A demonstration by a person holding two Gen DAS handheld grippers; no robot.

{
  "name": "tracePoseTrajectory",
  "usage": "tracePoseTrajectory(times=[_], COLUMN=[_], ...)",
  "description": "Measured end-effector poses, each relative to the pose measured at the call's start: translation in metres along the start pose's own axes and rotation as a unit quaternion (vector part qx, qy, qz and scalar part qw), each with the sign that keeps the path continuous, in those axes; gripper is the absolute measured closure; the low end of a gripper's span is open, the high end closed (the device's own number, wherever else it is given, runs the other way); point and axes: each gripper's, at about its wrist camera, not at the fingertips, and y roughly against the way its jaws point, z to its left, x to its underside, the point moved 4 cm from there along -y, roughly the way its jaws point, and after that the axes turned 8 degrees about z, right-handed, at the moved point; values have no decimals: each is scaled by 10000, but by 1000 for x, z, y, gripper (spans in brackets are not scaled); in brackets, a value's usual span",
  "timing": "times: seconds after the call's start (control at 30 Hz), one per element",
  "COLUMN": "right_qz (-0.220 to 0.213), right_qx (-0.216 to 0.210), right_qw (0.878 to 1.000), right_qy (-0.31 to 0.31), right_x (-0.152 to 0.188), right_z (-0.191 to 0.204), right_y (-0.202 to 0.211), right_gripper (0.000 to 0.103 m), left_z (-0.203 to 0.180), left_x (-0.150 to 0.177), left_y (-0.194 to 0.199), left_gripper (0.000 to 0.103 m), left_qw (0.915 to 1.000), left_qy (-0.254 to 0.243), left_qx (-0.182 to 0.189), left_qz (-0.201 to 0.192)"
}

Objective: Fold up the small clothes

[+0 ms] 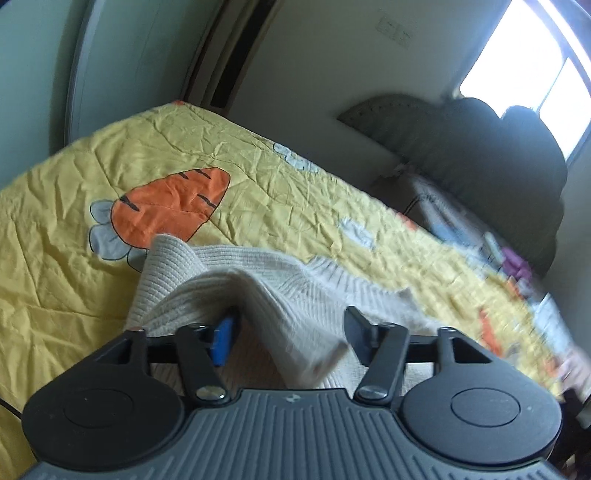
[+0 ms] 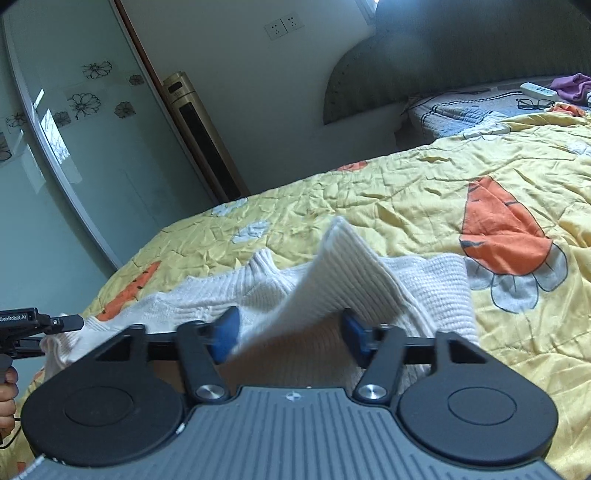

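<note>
- One cream knit sweater (image 1: 258,280), spread on one yellow carrot-print quilt (image 1: 74,295), a raised fold at each gripper.
- Left gripper (image 1: 288,332): jaws parted, fold of knit loose between two fingers, unpinched.
- Right gripper (image 2: 290,334): jaws likewise parted, fold draped between two blue pads (image 2: 225,332), ungripped.
- Two wall sockets (image 2: 284,26); one pair of glasses (image 2: 535,102).

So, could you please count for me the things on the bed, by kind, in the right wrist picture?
Cream knitted sweater: 1
Yellow carrot-print quilt: 1
Eyeglasses: 1
White power strip: 1
Purple cloth: 1
Total: 5
</note>
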Motion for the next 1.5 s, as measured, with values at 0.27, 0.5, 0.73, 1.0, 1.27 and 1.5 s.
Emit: tracePoseTrajectory(times=[0.27, 0.5, 0.73, 1.0, 1.27, 1.5], right_qz=[-70, 216, 464, 565, 554, -461], right_qx=[109, 181, 1058, 239, -507, 746], right_qw=[9999, 9976, 9827, 9780, 9460, 9690], right_qy=[-18, 638, 1448, 1994, 3154, 2309], right_x=[-8, 9, 29, 58, 103, 96], right_z=[7, 24, 36, 88, 158, 108], right_y=[-1, -1, -6, 12, 37, 81], right_gripper=[23, 9, 7, 5, 4, 3], left_z=[32, 50, 67, 80, 99, 125], left_x=[-15, 5, 27, 58, 90, 103], left_y=[7, 20, 25, 40, 64, 77], left_gripper=[37, 37, 37, 33, 30, 27], left_qw=[9959, 9964, 9830, 9967, 9994, 9834], left_qy=[846, 299, -542, -416, 250, 1631], left_qx=[-59, -719, -1735, -655, 4, 789], left_qz=[-306, -325, -240, 228, 246, -136])
